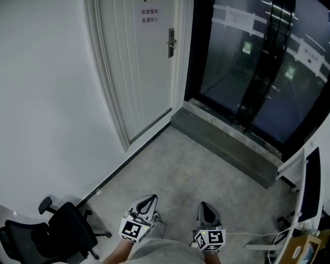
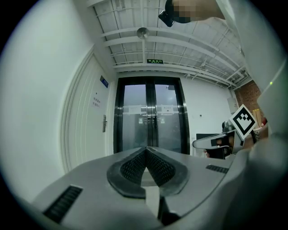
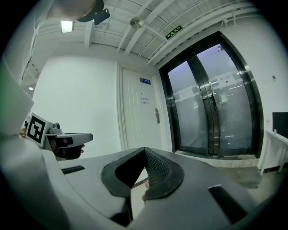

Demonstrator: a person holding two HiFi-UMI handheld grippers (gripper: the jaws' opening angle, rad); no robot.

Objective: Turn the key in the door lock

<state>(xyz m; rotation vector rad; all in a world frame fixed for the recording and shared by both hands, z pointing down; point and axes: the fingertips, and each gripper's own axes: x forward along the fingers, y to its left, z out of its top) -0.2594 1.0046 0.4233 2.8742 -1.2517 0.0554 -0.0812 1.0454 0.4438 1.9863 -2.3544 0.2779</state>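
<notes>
- Right gripper (image 1: pixel 205 205) closed tight, near, low right.
- Left gripper (image 1: pixel 149 198) beside it, jaws together too.
- Door lock (image 1: pixel 171 42) far ahead on white door (image 1: pixel 136 72).

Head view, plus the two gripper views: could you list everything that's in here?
door: one, white, shut, upper left
lock plate with handle: one, dark metal, on the door's right edge
notice: one, dark print, at the top of the door
glass double doors: one pair, black-framed, upper right
step: one, grey stone, below the glass doors
office chair: one, black, lower left by the wall
cardboard box: one, brown, lower right corner
floor: grey, centre
left gripper: one, grey, bottom centre, jaws together
right gripper: one, grey, to its right, jaws together; a thin dark sliver shows between the pads, too small to name
</notes>
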